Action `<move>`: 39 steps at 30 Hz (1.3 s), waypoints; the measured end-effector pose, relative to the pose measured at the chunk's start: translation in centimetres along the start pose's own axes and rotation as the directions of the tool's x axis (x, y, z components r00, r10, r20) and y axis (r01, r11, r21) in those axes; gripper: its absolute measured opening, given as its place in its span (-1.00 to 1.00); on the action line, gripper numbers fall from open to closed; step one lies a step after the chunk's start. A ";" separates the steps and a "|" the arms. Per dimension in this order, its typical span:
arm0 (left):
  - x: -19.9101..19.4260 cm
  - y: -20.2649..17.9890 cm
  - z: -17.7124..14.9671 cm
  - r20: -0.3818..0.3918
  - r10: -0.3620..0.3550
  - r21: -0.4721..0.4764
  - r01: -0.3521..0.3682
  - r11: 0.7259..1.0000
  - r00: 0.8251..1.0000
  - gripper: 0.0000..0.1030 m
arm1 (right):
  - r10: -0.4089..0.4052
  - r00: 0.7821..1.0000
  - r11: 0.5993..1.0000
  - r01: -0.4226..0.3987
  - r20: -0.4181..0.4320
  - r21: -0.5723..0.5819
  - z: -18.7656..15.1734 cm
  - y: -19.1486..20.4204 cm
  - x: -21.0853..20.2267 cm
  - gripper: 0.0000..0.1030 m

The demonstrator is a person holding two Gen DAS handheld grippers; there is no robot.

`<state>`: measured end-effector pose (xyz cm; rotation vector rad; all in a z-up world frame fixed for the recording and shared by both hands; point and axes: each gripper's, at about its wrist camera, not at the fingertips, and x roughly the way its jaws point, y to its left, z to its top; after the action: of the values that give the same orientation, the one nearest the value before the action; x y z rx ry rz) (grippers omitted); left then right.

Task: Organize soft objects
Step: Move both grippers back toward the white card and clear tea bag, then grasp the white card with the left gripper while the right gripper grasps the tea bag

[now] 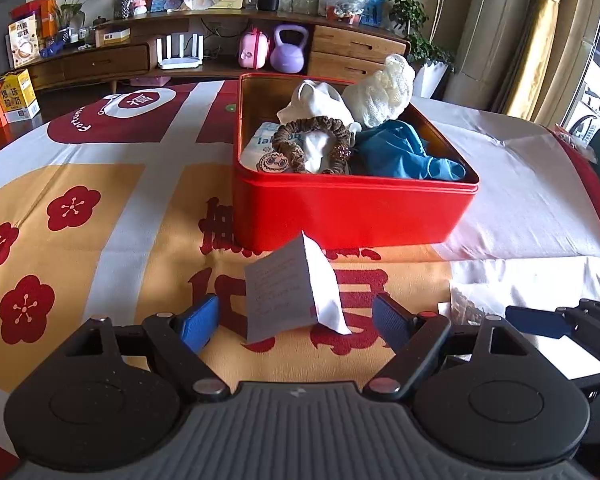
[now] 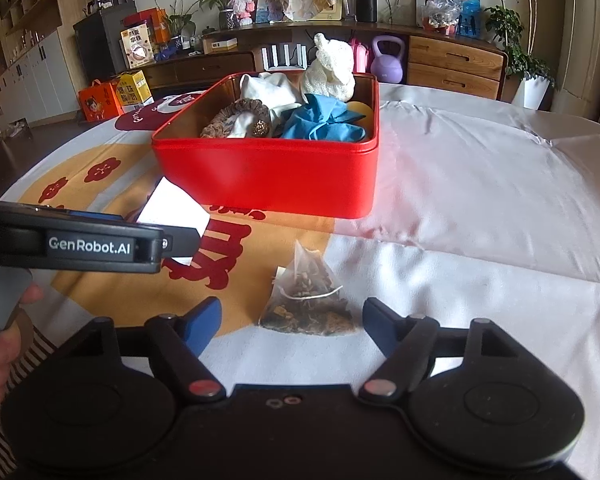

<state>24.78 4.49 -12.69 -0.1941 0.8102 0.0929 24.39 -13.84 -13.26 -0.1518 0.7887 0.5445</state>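
Tea bag [image 2: 308, 300]: light, limp mesh pyramid, crushable, best pinched near its peak; right gripper [image 2: 292, 316] jaws wide around it, not touching; left gripper [image 1: 296, 320] jaws wide about a soft white packet [image 1: 296, 292].

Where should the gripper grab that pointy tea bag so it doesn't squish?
Best bet: pinch the tea bag near its top point, coming down from above. It stands like a little pyramid on the cloth, wide and full at the bottom, thin and flat at the tip. The right gripper is open on either side of its wide base, so lifting a bit first would probably help.
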 end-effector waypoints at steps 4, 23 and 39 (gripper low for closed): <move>0.1 0.0 0.0 0.010 -0.003 0.000 0.003 1.000 1.000 0.49 | -0.020 1.000 1.000 0.021 0.010 -0.016 0.0 0.2 0.1 0.30; -0.5 -0.7 -0.3 0.014 -0.041 0.020 0.041 0.999 0.999 -0.42 | -0.070 0.997 0.996 0.071 0.028 -0.047 0.0 1.0 -0.2 -0.55; -2.2 -2.0 -0.4 0.020 -0.061 0.061 0.060 0.996 0.998 -0.83 | -0.041 0.997 0.999 0.041 0.071 -0.002 0.2 0.6 -2.1 -0.75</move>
<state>23.30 2.38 -11.11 -0.1605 0.7842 0.0139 22.99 -14.13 -11.56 -0.1505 0.7142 0.5100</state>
